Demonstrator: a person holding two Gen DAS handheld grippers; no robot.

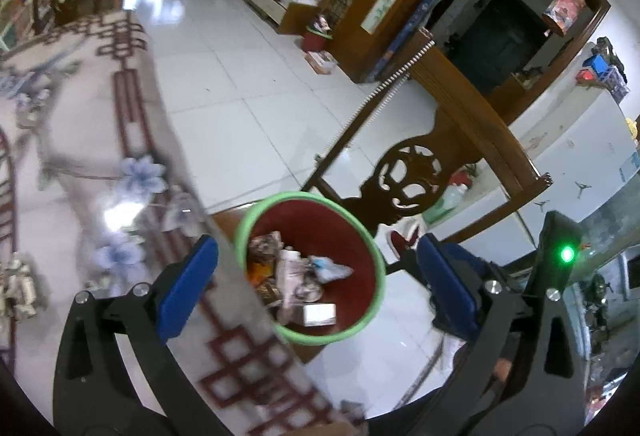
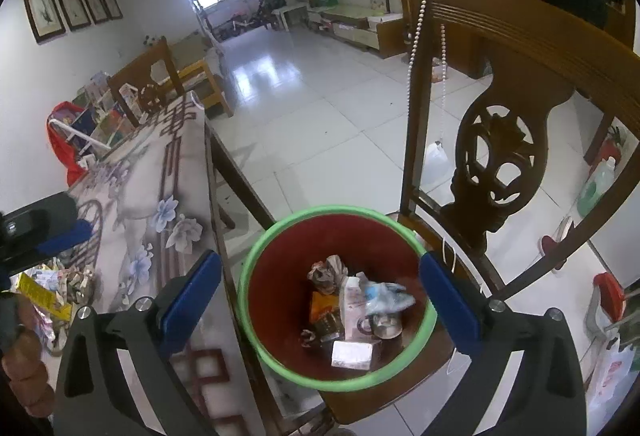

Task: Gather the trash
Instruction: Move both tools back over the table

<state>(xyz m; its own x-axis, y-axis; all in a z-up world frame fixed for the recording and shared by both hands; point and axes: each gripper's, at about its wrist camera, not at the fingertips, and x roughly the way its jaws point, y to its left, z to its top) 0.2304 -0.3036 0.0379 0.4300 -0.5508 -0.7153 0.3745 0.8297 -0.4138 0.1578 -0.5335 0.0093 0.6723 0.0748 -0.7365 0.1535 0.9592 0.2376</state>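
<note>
Honestly, the table edge is the biggest worry: the left tongs hang right across it, so swinging back for more could clip the tablecloth. The bin sits on the chair seat by the table's near corner, so a knock could tip it off. Both the left and the right tongs are released, nothing in them, directly above the bin's mouth. Dropped trash lies at the bin's bottom; more wrappers wait on the table's near edge, left of the right tongs.
</note>
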